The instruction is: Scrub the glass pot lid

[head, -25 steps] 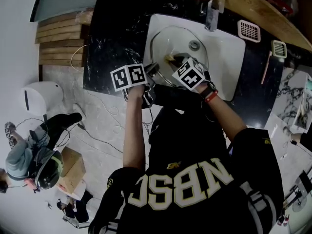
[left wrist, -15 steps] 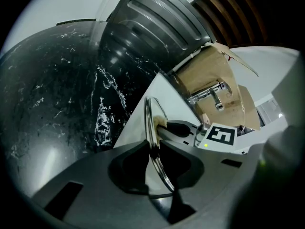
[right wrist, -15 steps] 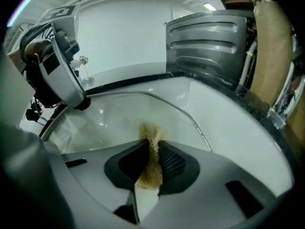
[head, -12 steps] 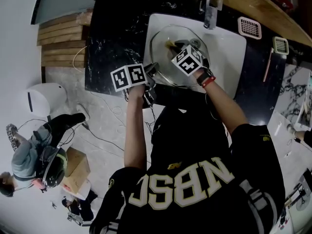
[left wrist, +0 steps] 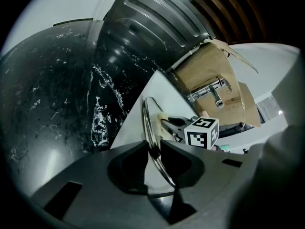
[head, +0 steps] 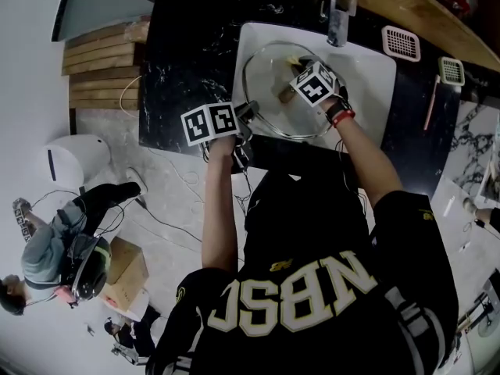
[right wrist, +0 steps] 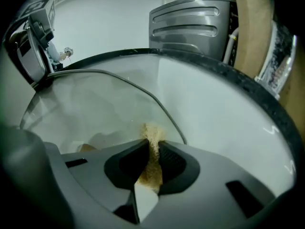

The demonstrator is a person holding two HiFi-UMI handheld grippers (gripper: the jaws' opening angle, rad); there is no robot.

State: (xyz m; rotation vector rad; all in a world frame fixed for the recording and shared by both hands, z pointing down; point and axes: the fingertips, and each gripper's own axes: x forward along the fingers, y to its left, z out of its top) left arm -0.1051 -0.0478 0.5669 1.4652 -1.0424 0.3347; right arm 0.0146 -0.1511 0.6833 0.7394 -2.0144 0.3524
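Observation:
The glass pot lid (head: 266, 80) stands tilted in the white sink (head: 367, 84). My left gripper (head: 248, 120) is shut on its near-left metal rim (left wrist: 151, 132); its jaws have just been opening a little, and the rim is still between the pads. My right gripper (head: 301, 66) is shut on a tan sponge (head: 295, 58) and presses it against the glass at the far side, near the faucet (head: 340, 18). In the right gripper view the sponge (right wrist: 153, 151) sits between the pads, against the lid (right wrist: 95, 109). A brown piece (head: 284, 94), perhaps the lid's knob, shows near the middle.
Black marble counter (head: 187, 45) surrounds the sink. A pink basket (head: 401, 47), a small white basket (head: 448, 75) and a toothbrush (head: 428, 104) lie at the right. A ribbed grey bin (left wrist: 152, 23) stands beyond. A person (head: 55, 248) sits on the floor beside a cardboard box (head: 125, 268).
My right gripper has swept the sponge across the lid, from the near middle up and right toward the faucet. The left gripper and the lid have stayed put.

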